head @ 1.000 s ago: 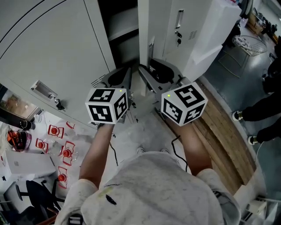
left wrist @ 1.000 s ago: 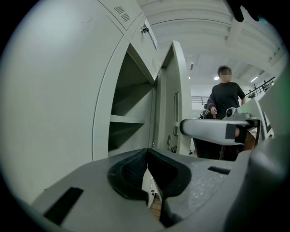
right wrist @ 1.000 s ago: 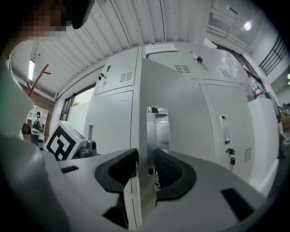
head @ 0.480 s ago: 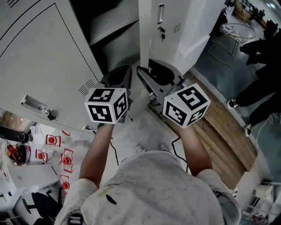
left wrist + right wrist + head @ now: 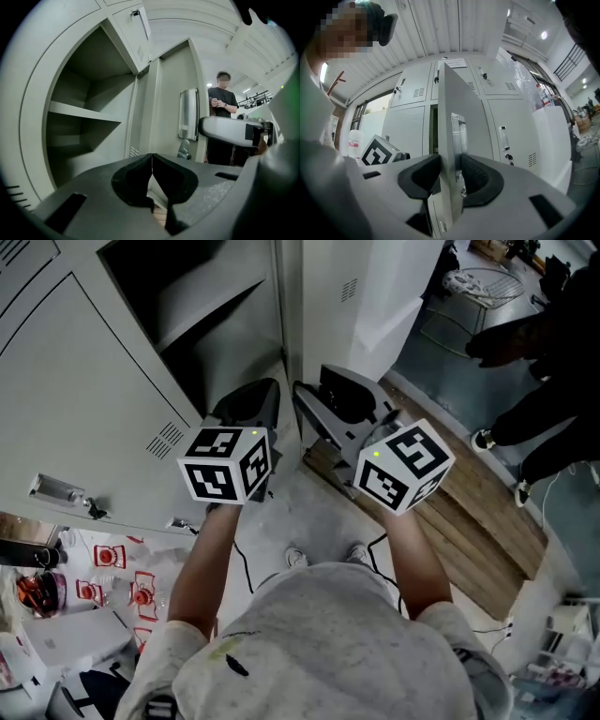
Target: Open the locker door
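Nearest, the left gripper (image 5: 151,164) has its fingers closed tip to tip on nothing. It faces the locker's open compartment (image 5: 89,140), and the locker door (image 5: 176,117) lies off to its right.

The right gripper (image 5: 449,165) is the one at the door. Its fingers (image 5: 480,180) have just been opening and stand wide. The door's free edge (image 5: 446,108) runs upright between them, one finger on each face. The pull handle (image 5: 457,133) sits just beside the right-hand finger. Neither finger looks to be pressing.

Beyond it, the door already stands swung well out from the cabinet, so the opening seems largely done. The edge's long axis is vertical, so the right gripper looks free to draw straight back off it.
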The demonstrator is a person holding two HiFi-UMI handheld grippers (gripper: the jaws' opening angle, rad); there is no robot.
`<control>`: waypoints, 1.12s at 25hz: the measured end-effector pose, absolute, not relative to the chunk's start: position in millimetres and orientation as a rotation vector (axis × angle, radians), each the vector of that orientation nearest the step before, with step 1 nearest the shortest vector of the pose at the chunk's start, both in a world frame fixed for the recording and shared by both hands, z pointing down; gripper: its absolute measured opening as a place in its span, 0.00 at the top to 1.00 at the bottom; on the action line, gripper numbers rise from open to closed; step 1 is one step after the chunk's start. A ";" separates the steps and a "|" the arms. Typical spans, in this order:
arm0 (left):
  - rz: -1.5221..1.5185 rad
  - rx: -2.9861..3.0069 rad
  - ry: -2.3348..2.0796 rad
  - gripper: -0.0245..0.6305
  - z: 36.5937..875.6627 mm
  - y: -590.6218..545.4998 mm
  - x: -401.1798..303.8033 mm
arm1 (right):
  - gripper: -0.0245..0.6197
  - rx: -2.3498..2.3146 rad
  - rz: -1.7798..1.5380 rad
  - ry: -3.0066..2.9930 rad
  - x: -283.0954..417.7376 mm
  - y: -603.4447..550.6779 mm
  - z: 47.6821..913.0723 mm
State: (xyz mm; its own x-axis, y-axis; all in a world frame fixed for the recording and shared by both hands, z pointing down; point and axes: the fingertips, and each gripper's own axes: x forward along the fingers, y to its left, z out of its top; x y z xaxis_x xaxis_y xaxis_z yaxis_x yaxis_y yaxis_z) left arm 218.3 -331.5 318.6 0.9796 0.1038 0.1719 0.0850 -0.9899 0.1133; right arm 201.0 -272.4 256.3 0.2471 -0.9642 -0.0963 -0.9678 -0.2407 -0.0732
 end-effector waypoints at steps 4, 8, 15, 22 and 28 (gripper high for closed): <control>0.274 3.021 0.175 0.95 318.5 -318.4 225.7 | 0.75 -2.398 0.061 1.831 210.3 -257.1 255.3; 0.282 3.022 0.182 0.95 320.1 -307.6 232.1 | 0.75 -2.419 0.076 1.807 219.7 -244.2 256.0; 0.284 3.029 0.201 0.95 315.7 -278.9 245.1 | 0.79 -2.486 0.069 1.752 243.4 -215.8 257.3; 0.279 3.039 0.210 0.95 313.6 -255.4 259.9 | 0.82 -2.532 0.075 1.718 269.2 -192.8 257.1; 0.267 3.043 0.220 0.95 312.3 -242.8 274.1 | 0.83 -2.556 0.083 1.675 294.3 -177.0 256.6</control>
State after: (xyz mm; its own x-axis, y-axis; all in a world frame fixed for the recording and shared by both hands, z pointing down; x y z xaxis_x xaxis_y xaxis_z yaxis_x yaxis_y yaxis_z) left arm 274.1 -242.8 312.3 0.9746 0.1491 0.1674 0.1353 -0.9866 0.0907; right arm 294.3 -177.0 256.6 0.3992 -0.9123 -0.0915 -0.9169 -0.3971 -0.0408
